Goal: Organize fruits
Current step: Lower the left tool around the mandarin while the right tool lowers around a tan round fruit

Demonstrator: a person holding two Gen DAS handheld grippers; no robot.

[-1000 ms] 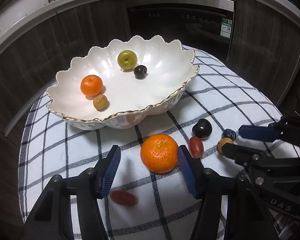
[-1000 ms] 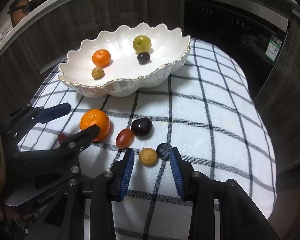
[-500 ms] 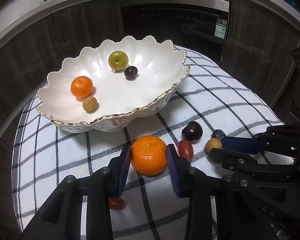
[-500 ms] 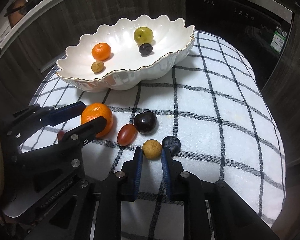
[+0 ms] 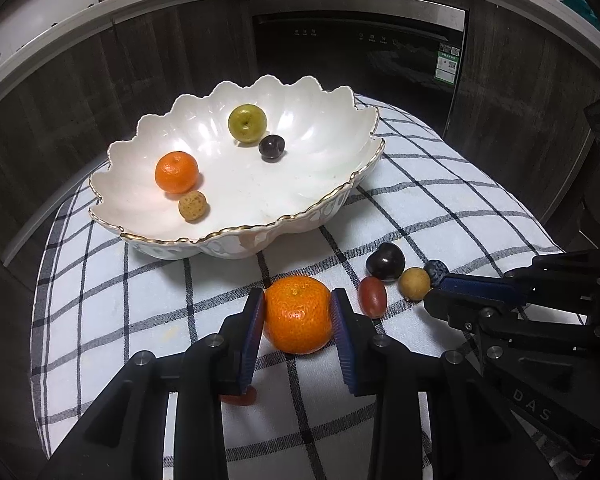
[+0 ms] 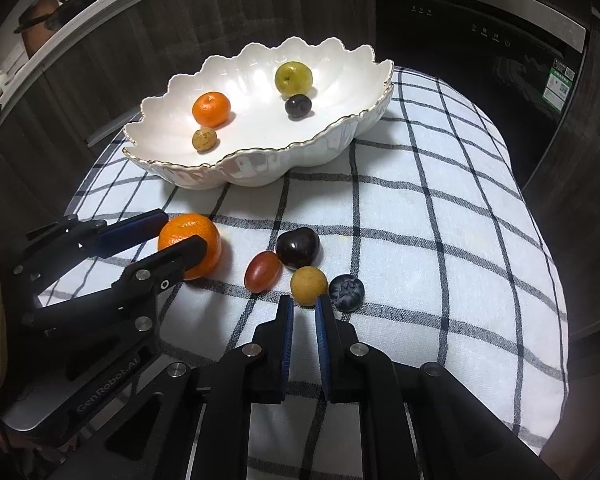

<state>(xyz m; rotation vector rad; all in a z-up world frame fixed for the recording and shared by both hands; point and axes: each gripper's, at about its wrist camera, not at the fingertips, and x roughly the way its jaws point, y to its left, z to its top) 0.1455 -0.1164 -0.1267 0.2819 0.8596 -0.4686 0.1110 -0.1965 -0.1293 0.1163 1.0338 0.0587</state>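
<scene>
Both claws down on the fruit pile

My left gripper [image 5: 298, 314] is clamped on the big mandarin [image 5: 298, 314] on the checked cloth [image 6: 440, 220]; my right gripper [image 6: 302, 312] is pinched narrow on the near edge of the tan fruit [image 6: 308, 285]. Past them the scalloped white bowl [image 5: 340, 204] holds a small mandarin [image 5: 177, 172], a speckled tan ball [image 5: 192, 206], a green fruit [image 5: 247, 123] and a dark cherry [image 5: 271, 147], dark cabinets [image 5: 140, 60] behind
</scene>
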